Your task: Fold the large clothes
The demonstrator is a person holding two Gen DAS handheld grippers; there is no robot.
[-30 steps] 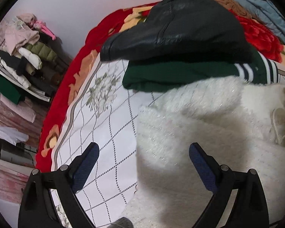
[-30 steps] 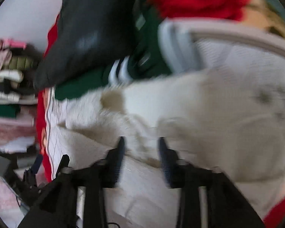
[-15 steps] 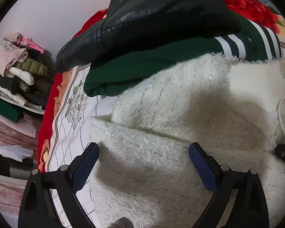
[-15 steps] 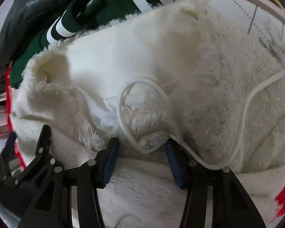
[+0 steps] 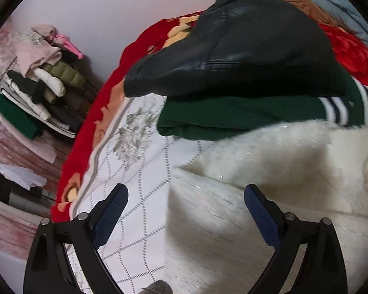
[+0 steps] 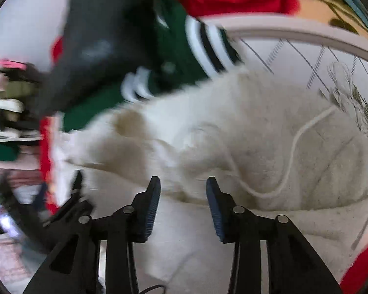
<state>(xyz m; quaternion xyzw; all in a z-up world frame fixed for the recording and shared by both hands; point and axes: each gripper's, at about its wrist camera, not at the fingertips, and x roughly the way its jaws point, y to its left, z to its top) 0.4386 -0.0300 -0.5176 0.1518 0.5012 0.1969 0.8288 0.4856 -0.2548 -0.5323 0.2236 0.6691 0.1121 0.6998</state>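
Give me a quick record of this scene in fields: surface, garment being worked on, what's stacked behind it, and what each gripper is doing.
surface: bed with white quilted floral cover and red blanket
garment: fuzzy white sweater with a white drawstring
stack behind: black leather jacket on folded green striped garment
left gripper: open, empty, over the sweater's edge
right gripper: jaws opening, nothing between them, above the sweater

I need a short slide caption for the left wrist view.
Open left gripper above fluffy white garment on quilted bedspread, near stacked black leather jacket.
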